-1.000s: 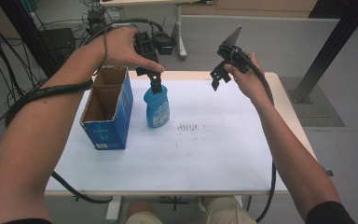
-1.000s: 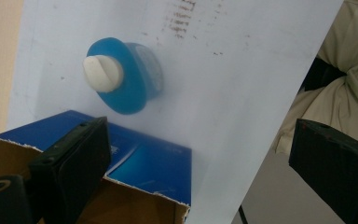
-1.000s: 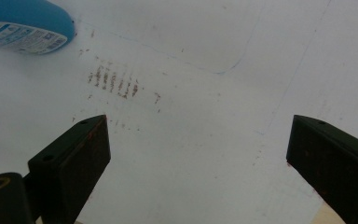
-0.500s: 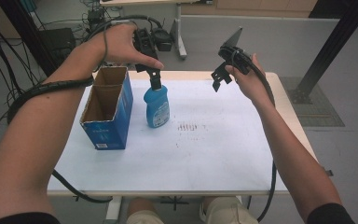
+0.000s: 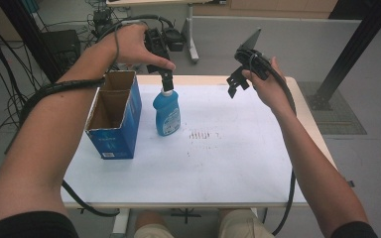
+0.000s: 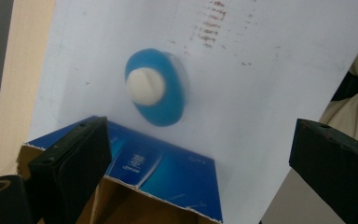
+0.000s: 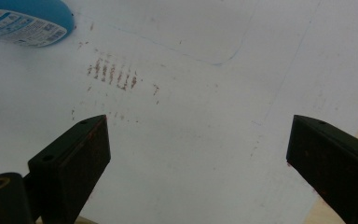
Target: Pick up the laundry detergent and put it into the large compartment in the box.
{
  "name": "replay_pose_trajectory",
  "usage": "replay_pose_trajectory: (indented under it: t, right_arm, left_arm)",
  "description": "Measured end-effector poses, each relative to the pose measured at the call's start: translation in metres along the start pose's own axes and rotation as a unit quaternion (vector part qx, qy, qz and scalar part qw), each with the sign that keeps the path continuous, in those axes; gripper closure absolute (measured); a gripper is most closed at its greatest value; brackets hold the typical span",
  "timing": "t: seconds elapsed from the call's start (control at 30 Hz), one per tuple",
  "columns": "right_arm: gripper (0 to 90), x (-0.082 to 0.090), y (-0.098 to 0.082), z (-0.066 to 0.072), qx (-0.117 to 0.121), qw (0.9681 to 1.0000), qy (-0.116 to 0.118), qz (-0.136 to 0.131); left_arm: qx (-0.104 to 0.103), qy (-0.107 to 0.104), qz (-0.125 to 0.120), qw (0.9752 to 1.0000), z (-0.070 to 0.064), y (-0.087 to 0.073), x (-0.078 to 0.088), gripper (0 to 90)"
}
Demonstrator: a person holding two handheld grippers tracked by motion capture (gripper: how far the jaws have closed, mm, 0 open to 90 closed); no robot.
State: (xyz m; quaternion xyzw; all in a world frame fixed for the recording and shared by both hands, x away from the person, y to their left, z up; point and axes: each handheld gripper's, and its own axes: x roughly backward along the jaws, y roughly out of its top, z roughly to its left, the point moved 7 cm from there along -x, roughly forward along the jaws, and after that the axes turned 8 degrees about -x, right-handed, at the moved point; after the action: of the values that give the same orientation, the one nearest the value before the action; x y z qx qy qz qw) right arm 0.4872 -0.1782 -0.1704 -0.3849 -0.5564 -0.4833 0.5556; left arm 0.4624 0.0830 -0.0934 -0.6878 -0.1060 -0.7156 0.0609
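Left tongs (image 5: 166, 79) point straight down above blue bottle (image 5: 167, 112), jaws wide, empty. Bottle upright on counter (image 5: 228, 158), just beside blue box (image 5: 114, 121). Right tongs (image 5: 235, 85) raised, wide, empty.

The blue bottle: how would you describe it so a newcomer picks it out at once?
On the white table, look right of the open blue cardboard box. The blue bottle stands upright there, under the left gripper. Unlike the box, it is rounded plastic with a white cap.
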Motion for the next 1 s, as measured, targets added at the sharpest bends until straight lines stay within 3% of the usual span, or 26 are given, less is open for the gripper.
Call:
replay_pose_trajectory:
  t: [0.53, 1.0]
  right_arm:
    - [5.9, 0.004, -0.009, -0.009, -0.013, 0.9999, -0.007, -0.004]
    - [5.9, 0.004, -0.01, -0.011, -0.018, 0.9998, -0.008, -0.005]
  left_arm:
    - [0.031, -0.006, 0.002, 0.9995, 0.037, 0.004, -0.033, 5.9]
    - [0.055, -0.012, -0.004, 0.9984, 0.054, -0.001, -0.061, 5.8]
